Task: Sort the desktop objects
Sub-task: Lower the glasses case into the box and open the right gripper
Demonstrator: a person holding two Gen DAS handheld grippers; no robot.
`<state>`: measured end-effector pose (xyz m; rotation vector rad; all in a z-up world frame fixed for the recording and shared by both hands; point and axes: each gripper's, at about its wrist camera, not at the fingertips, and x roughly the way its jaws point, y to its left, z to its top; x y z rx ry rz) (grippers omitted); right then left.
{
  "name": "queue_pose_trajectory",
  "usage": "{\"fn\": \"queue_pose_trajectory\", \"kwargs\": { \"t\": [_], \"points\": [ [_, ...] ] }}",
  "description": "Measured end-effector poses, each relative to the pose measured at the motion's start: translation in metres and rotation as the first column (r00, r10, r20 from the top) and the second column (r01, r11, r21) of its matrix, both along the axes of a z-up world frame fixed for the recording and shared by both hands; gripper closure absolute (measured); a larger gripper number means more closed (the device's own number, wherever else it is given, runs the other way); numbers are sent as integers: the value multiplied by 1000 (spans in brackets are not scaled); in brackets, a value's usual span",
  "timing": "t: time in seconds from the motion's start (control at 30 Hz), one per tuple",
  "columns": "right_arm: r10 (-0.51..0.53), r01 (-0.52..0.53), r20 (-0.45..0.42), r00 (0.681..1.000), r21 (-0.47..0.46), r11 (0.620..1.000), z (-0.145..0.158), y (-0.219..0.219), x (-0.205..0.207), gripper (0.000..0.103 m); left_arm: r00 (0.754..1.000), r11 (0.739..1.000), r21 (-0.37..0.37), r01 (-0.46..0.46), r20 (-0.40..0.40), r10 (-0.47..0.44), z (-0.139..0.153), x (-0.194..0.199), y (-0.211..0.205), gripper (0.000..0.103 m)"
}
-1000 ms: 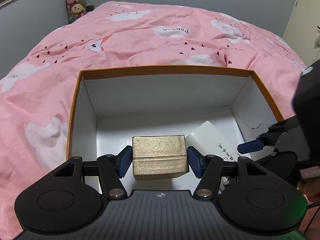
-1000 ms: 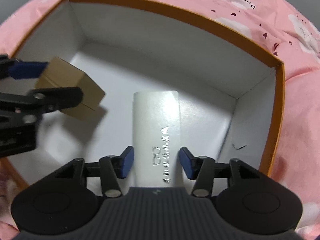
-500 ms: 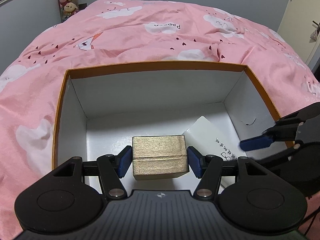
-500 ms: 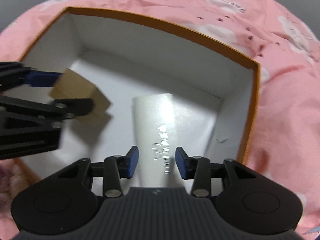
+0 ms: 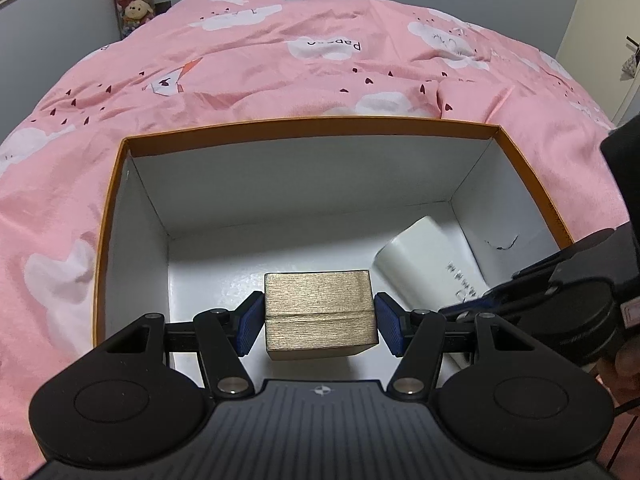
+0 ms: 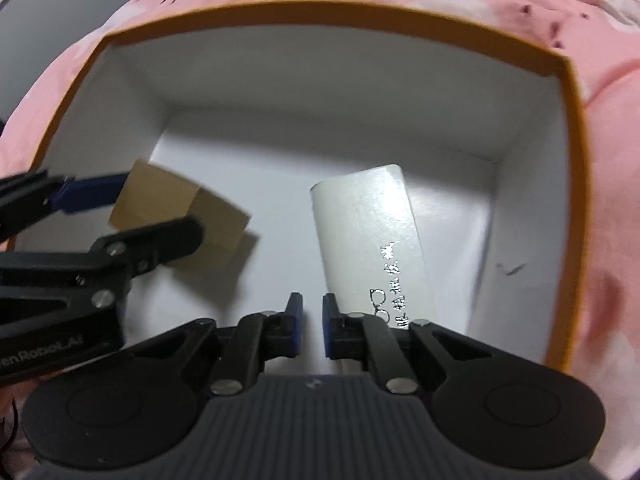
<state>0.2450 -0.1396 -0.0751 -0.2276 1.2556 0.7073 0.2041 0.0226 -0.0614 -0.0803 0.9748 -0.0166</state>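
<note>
We read "RoboLAI" fragment on left gripper body; "paeded" upside down on pink bedspread. White case: silver glasses logo, silver characters, unreadable; lies flat near right wall of orange-rimmed box. Gold brushed box, seam across front, gripped between left pads above box floor, near front. Right gripper closed, empty, case just beside it.
</note>
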Motion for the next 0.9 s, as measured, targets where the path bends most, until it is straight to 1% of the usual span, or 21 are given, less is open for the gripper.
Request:
{"fn": "queue_pose_trajectory", "kwargs": {
  "t": [0.1, 0.2, 0.3, 0.33, 0.4, 0.47, 0.57, 0.7, 0.9],
  "points": [
    [-55, 54, 17, 998, 7, 998, 3, -7, 5, 93, 1000, 1000, -3, 1, -3, -1, -1, 1, -1, 34],
    [-103, 103, 79, 992, 3, 995, 7, -10, 9, 93, 1000, 1000, -3, 3, -4, -3, 0, 2, -2, 34],
    [-105, 110, 173, 979, -21, 994, 7, -10, 16, 94, 1000, 1000, -1, 7, -6, -7, 0, 1, -3, 34],
    [-94, 100, 176, 980, -26, 995, 7, -10, 17, 93, 1000, 1000, -1, 11, -6, -11, 0, 0, -3, 34],
    [-60, 65, 148, 987, -28, 997, 11, -12, 16, 92, 1000, 1000, -3, 23, -7, -23, 1, -1, -4, 34],
    [-20, 23, 103, 995, -30, 999, 14, -19, 15, 86, 999, 999, -5, 37, -8, -37, 2, -3, -5, 34],
    [36, -35, 23, 999, -45, 998, 13, -23, 18, 86, 999, 998, -7, 55, -4, -55, 3, -9, -7, 34],
    [82, -90, -77, 994, -116, 989, 12, -22, 14, 86, 997, 997, 4, 78, 10, -78, 4, -17, -14, 34],
    [129, -167, -164, 978, -238, 957, 2, -13, 8, 88, 997, 997, -13, 75, 5, -75, 0, -20, -13, 34]
  ]
}}
